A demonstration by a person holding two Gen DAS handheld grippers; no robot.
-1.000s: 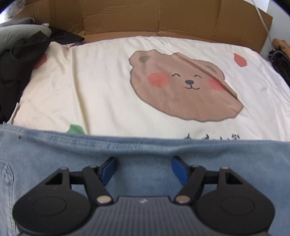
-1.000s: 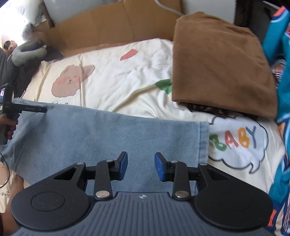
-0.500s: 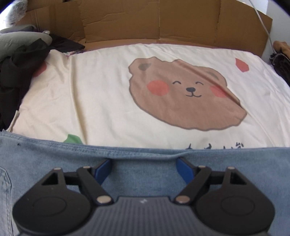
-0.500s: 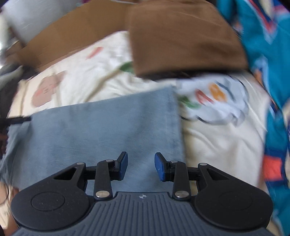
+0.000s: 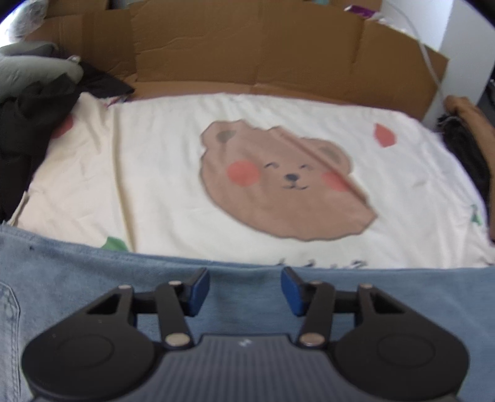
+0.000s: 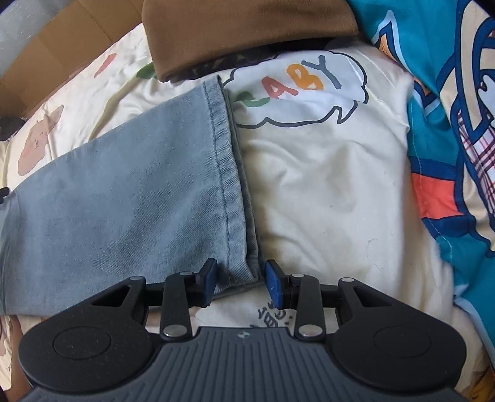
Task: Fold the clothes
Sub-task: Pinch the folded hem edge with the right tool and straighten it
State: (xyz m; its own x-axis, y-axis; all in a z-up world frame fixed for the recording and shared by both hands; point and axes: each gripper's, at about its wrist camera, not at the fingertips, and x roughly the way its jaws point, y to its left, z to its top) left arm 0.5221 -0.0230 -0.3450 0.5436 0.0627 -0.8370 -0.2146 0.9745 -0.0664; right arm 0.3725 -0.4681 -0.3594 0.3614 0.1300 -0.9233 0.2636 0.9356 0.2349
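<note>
The light-blue jeans [image 6: 130, 185] lie flat across the near part of a bed covered by a cream sheet [image 5: 154, 173] with a bear print. The left tongs [image 5: 244, 290] hang over the denim's far edge, their jaws just narrowed to about half open and gripping nothing. The right tongs [image 6: 239, 283] stand part open astride the near corner of the leg hem [image 6: 229, 173], pads not pressing it.

Right gripper [image 6: 241, 283]: blue pads apart, straddling the near corner of the hem without pressing it
Jeans [image 6: 123, 198]: pale blue leg, lying ahead and to the claw's left
Cream sheet [image 6: 324, 185]: under the claw, "BABY" cloud print ahead
Brown folded cloth [image 6: 247, 27]: far ahead
Teal patterned fabric [image 6: 448, 108]: to the claw's right
</note>
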